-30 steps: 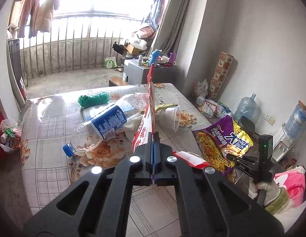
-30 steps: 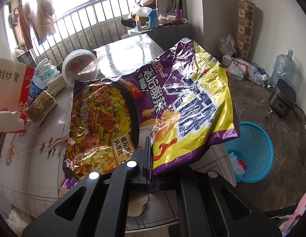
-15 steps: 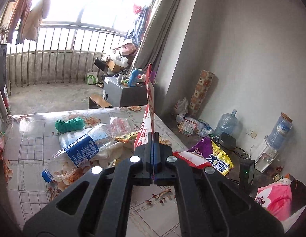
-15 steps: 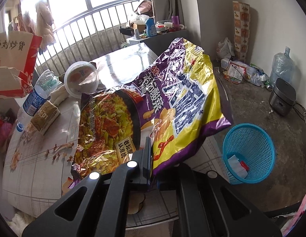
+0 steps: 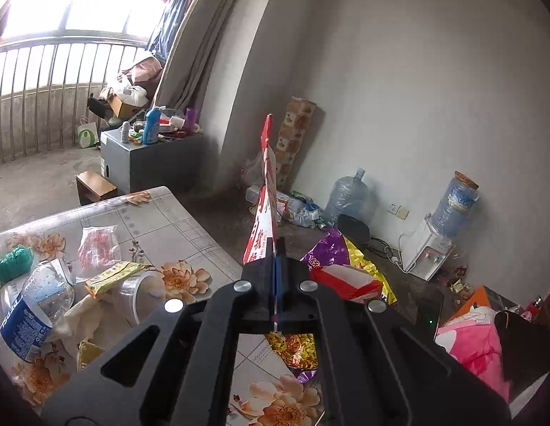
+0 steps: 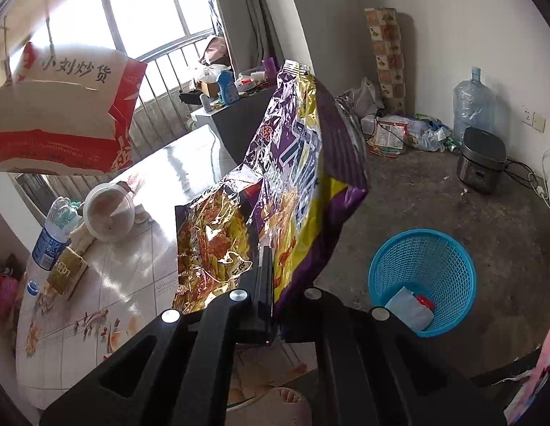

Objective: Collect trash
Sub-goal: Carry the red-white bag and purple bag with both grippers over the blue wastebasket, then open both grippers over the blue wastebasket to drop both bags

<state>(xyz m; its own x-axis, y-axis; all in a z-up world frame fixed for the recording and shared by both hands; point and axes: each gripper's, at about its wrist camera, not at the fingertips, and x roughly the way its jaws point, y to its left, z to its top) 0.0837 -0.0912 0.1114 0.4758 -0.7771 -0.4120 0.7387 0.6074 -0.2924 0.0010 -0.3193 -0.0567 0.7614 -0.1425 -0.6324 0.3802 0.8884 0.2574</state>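
At the far left of the counter (image 5: 175, 227), a glossy floral-tiled top, lay a crumpled clear plastic water bottle with a blue label (image 5: 30, 312) beside a clear plastic cup (image 5: 133, 294) on its side and a flat yellow snack wrapper (image 5: 111, 277). The left gripper (image 5: 276, 277) pointed somewhat downward over the counter's right edge, its jaws pressed together on the lower edge of a red-and-white paper snack bag (image 5: 266, 220), which stood edge-on and upright above the jaws. In the right wrist view the same paper bag (image 6: 65, 113) hung in the air at upper left, above the counter. The right gripper (image 6: 271, 284) tilted more steeply downward near the counter's corner, jaws clamped on the bottom edge of a large purple-and-yellow foil noodle package (image 6: 292, 177) that rose crinkled and folded in front of the camera. To the right, on the bare concrete floor, stood a round blue plastic mesh wastebasket (image 6: 422, 277) holding a few scraps, well clear of both held bags. A bare toe (image 6: 289, 397) showed below the gripper.
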